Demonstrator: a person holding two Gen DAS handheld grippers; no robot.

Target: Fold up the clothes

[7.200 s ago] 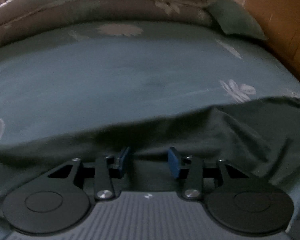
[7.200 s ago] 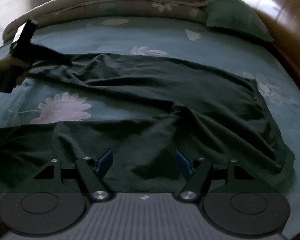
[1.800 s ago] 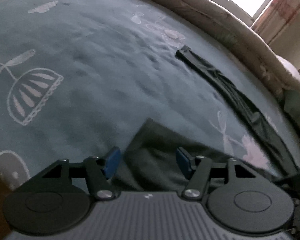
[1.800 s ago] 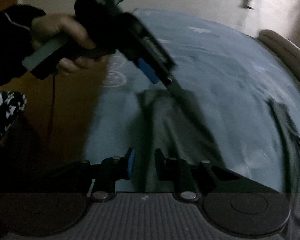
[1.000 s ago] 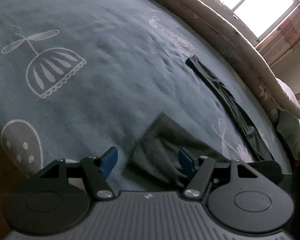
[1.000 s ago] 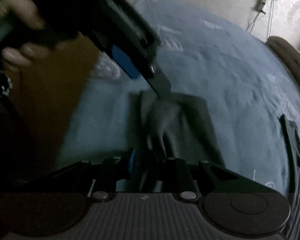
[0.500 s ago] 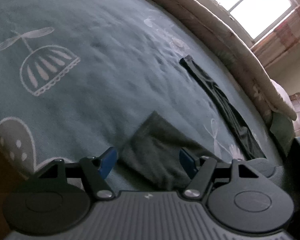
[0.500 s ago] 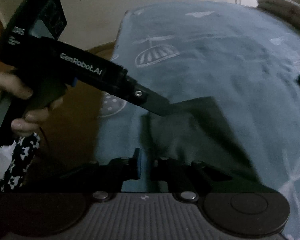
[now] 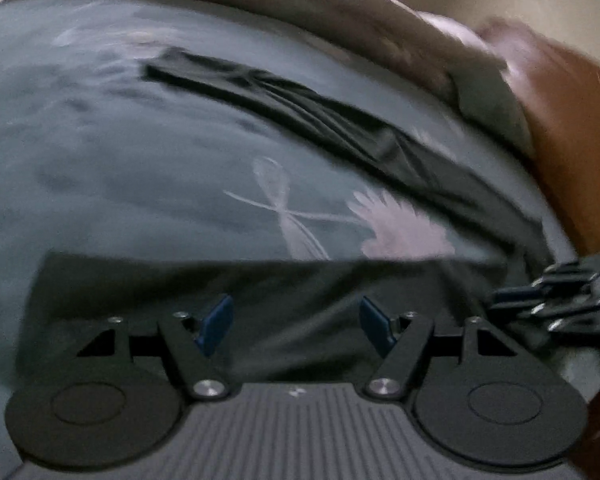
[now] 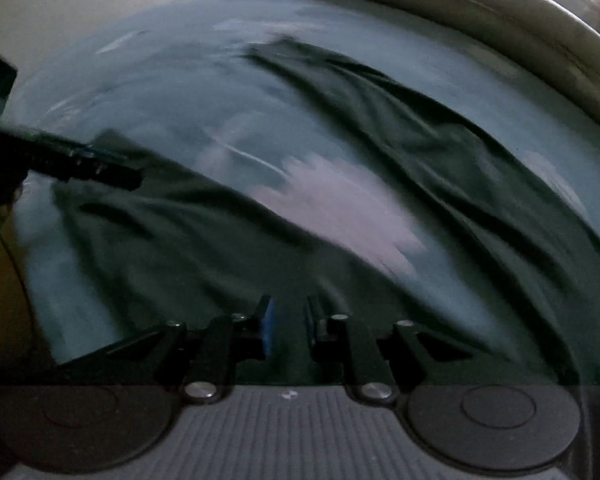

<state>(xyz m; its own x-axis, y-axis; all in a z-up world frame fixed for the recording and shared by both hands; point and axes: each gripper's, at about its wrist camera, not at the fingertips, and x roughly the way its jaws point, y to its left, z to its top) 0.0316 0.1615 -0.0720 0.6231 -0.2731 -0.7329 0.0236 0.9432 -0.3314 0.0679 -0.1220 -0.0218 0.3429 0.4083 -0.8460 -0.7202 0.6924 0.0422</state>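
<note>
Here, nearest in the left wrist view, the left gripper (image 9: 296,322) hovers over the near strip of the dark garment (image 9: 228,288) with its jaws released and wide apart; the cloth lies under them, not pinched. In the right wrist view the right gripper (image 10: 288,330) has its jaws almost together, just opened a little, with dark fabric in the narrow gap; whether the pads really press on it I cannot tell. The garment lies on the teal bedsheet (image 9: 112,168) in two long bands: one near, one farther, running toward the far left. Between them the sheet's pale flower print (image 10: 340,204) shows. To fold well, I think both grippers should pinch the near edge firmly at matching points, then carry it evenly over to the far band. Beyond lies a rolled quilt (image 9: 284,4).
</note>
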